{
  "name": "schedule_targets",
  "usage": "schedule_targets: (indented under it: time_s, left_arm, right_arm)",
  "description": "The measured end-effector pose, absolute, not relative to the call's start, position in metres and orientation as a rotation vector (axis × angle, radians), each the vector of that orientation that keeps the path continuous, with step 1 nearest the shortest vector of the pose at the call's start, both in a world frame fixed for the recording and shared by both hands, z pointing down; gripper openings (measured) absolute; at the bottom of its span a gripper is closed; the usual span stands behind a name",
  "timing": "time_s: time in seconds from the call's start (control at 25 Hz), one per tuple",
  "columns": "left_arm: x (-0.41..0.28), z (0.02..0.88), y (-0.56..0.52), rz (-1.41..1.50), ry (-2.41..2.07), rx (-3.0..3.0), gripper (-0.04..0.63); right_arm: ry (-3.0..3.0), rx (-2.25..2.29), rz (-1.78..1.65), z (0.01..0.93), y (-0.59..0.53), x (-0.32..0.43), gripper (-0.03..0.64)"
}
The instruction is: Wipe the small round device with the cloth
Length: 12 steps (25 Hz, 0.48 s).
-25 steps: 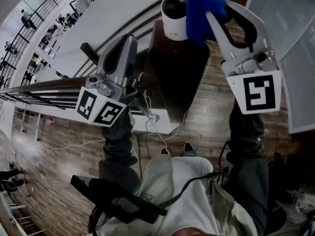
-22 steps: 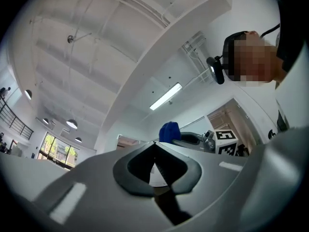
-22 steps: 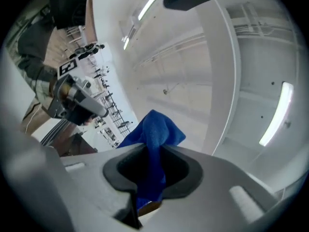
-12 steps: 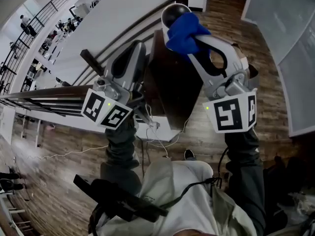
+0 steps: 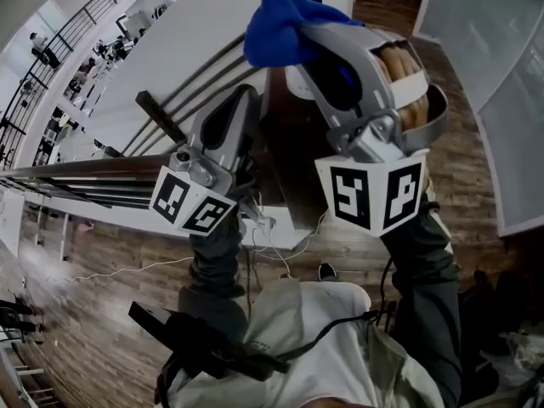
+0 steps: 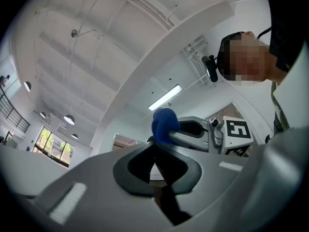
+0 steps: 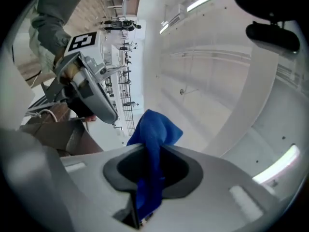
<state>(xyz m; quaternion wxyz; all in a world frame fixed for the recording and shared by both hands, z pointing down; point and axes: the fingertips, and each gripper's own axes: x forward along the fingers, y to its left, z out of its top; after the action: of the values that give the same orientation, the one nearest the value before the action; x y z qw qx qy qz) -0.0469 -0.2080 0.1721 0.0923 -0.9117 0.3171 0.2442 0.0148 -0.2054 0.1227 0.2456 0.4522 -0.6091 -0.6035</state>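
Note:
My right gripper [image 5: 299, 39] is raised high in the head view, shut on a bunched blue cloth [image 5: 280, 25]. The cloth [image 7: 154, 129] hangs through its jaws in the right gripper view. The small round device is almost wholly hidden behind that gripper; only a pale sliver [image 5: 299, 82] shows under the cloth. My left gripper [image 5: 245, 100] sits lower left beside the dark stand [image 5: 293, 164], jaws together with nothing in them. In the left gripper view the cloth [image 6: 164, 123] and the right gripper [image 6: 195, 132] appear just past the left jaws [image 6: 155, 146].
A dark railing [image 5: 102, 168] and a white wall run along the left. White cables [image 5: 265, 215] trail on the wooden floor [image 5: 476, 117] below the stand. A black object [image 5: 204, 347] lies at the person's lap.
The right gripper has swung up and left with the cloth, off the device's dome and closer to the camera. It now covers the device. The left gripper has barely shifted.

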Motion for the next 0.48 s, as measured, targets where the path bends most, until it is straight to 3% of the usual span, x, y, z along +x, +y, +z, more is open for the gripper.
schedule_targets:
  time_s: [0.32,0.48]
  left_arm:
    - [-0.05,0.169,-0.218,0.732,0.937,-2.712,0.0]
    - [-0.05,0.167,-0.216,0.74,0.915,-2.721,0.0]
  right_arm:
    - [-1.748,1.001,-1.472,0.199,-0.197,0.006,0.083]
    - [-1.781,1.099,-1.539,0.174,-0.183,0.01,0.083]
